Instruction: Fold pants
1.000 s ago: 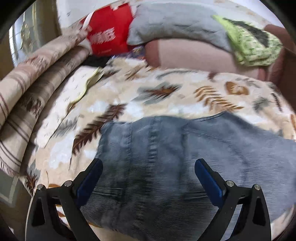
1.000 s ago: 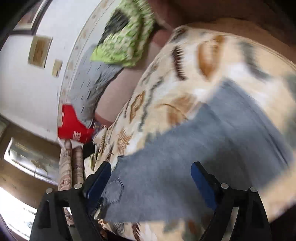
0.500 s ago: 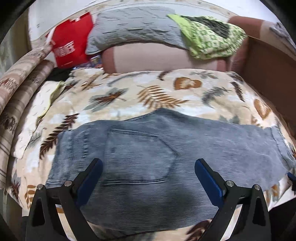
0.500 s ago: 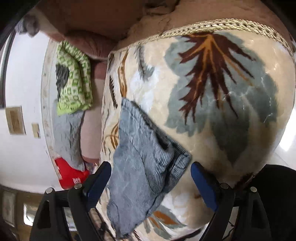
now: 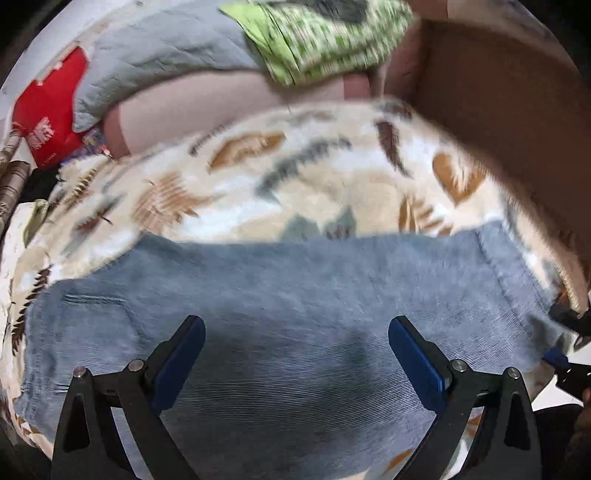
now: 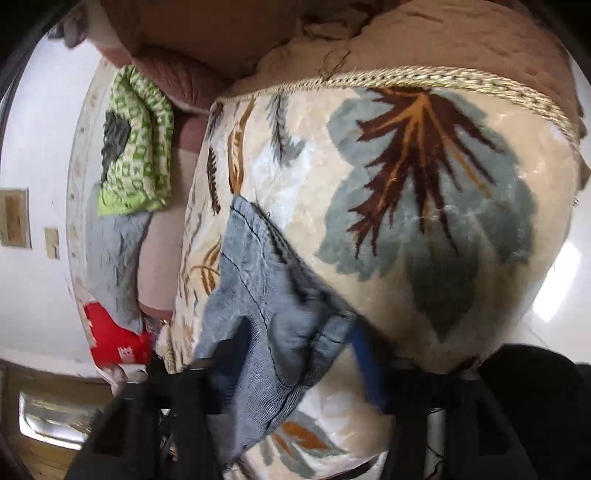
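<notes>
Blue-grey corduroy pants (image 5: pixel 295 280) lie flat across a leaf-patterned blanket (image 5: pixel 258 177) on a bed, with the pocket end at the left and the leg hem at the right. My left gripper (image 5: pixel 295 325) hovers open over the middle of the pants, nothing between its blue pads. In the right wrist view the leg hem (image 6: pixel 258 266) hangs over the blanket's edge (image 6: pixel 424 184). My right gripper (image 6: pixel 295 336) is closing with the bunched hem between its blurred fingers. That gripper (image 5: pixel 557 338) also shows at the hem in the left wrist view.
At the back of the bed lie a green patterned folded cloth (image 5: pixel 325 33), a grey pillow (image 5: pixel 159 48) and a red bag (image 5: pixel 48 110). A brown panel (image 5: pixel 509 110) borders the bed on the right. Shiny pale floor (image 6: pixel 561 295) lies beyond the blanket's edge.
My left gripper has slid right along the pants, from the waistband and pocket to the leg. My right gripper reached the hem, stopped there, and its jaws have narrowed around it.
</notes>
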A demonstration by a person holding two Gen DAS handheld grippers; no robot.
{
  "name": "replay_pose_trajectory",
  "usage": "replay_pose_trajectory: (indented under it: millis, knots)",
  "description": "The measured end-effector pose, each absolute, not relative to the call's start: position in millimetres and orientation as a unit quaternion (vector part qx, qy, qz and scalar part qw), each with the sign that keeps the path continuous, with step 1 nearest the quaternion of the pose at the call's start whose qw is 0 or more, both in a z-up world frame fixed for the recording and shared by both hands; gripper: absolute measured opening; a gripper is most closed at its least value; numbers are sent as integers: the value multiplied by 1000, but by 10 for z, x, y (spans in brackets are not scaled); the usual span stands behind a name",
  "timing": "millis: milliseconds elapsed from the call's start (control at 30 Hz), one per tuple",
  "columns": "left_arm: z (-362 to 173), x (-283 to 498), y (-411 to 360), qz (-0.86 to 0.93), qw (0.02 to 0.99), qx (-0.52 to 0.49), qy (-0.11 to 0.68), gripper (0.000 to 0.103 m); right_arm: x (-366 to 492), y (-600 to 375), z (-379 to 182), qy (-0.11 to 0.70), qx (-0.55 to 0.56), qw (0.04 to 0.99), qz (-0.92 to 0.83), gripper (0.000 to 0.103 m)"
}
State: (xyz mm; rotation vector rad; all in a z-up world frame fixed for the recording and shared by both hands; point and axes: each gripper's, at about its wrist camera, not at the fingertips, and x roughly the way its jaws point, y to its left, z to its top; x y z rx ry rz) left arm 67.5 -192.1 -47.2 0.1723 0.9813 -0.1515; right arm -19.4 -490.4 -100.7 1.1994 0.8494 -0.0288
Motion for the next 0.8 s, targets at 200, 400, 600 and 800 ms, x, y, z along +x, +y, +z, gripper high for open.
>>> replay_pose_trajectory:
  millis: [200,400,600,800]
  knots:
    - [-732,683,-2041,-72,852,136,501,100,-110,-4883,-967,401,526,750,-11,71]
    - [-666,668,-2118,-86,857,139,488,100,-85,-4852,-940,424,487,763,-36,41]
    - [-827,728,-2105,-93,848,143,502,103,-11,-4764,-716,439,433,786,-51,26]
    - [-829,815,-1995,-119,839,110,519,102,164,-4150,190,400,311,862,-26,18]
